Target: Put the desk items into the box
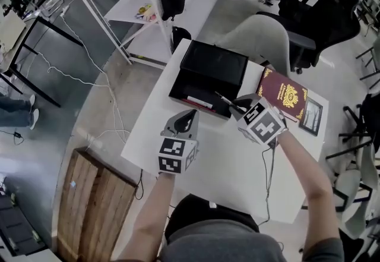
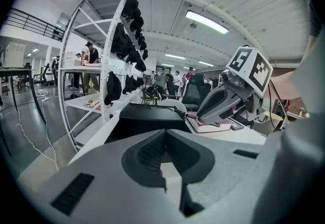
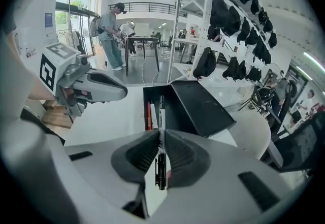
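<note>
Jaws pinching a marker (image 3: 161, 111), the right gripper (image 3: 161, 136) reaches over the black box (image 1: 202, 90).

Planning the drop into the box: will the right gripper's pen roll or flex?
Likely stiff: the pen juts straight from the right gripper without sagging. Slim and round, so probably light and apt to roll; the box walls should contain it.

No wording can be read anywhere. The dark red booklet (image 1: 284, 95) near the far right corner of the table (image 1: 225, 166) bears a gold crest and gold lettering, too small to make out. The pen (image 3: 161, 116) carries illegible dark print. The cubes on the left gripper (image 1: 190, 113) and right gripper (image 1: 236, 104) show only black-and-white square patterns.
</note>
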`<state>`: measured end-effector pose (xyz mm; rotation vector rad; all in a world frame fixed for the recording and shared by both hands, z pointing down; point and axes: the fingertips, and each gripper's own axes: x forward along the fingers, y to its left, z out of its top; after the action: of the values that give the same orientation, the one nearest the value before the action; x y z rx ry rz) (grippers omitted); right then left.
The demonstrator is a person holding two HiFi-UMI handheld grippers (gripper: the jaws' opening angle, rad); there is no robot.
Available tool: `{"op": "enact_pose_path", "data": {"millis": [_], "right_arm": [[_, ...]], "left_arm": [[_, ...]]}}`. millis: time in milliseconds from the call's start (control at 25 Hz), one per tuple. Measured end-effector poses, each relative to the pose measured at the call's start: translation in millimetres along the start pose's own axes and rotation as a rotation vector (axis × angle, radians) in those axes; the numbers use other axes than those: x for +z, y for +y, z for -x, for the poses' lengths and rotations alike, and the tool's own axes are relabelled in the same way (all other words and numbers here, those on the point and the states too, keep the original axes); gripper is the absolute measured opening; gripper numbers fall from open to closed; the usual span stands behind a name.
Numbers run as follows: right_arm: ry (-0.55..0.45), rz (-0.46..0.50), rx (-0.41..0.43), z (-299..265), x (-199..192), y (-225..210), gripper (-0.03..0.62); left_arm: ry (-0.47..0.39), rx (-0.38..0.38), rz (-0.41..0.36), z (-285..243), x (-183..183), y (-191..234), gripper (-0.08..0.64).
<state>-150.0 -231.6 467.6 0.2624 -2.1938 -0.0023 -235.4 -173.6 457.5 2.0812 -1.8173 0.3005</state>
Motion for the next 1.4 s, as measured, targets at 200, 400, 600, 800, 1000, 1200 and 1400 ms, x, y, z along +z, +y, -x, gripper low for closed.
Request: {"op": "enact_pose_path", "data": {"millis": [200,400,600,800,1000,1200,1400], "right_arm": [[0.012,0.006,-0.004,-21.8,20.3,-6.7,0.048],[0.032,0.024,0.004,-48.9,34.6,-9.5,0.049],[0.080,0.029,0.002,-70.3,38.7,-10.1,0.048],[0.123,0.088,-0.016,-91.3,44.0,-10.0,0.048],[0.174,0.154,-0.031,-113.2,41.9,-11.0,0.049],[0.202,0.186,-0.026,-130.0,39.5,-8.5,0.049],[0.230,0.190,-0.023,-140.2,30.4,-10.8,0.049]], "left_arm": [[0.005,-0.011,0.012,-5.5,-1.4,20.3,0.006],[0.008,-0.016,0.020,-8.2,-3.5,37.3,0.006],[0.007,-0.015,0.032,-7.7,-3.8,51.5,0.006],[0.005,-0.009,0.060,-7.1,-8.0,65.2,0.006],[0.007,-0.012,0.093,-9.2,-15.2,69.3,0.006],[0.010,-0.008,0.110,-9.6,-18.2,78.0,0.006],[0.024,-0.003,0.110,-10.4,-21.2,82.6,0.006]]}}
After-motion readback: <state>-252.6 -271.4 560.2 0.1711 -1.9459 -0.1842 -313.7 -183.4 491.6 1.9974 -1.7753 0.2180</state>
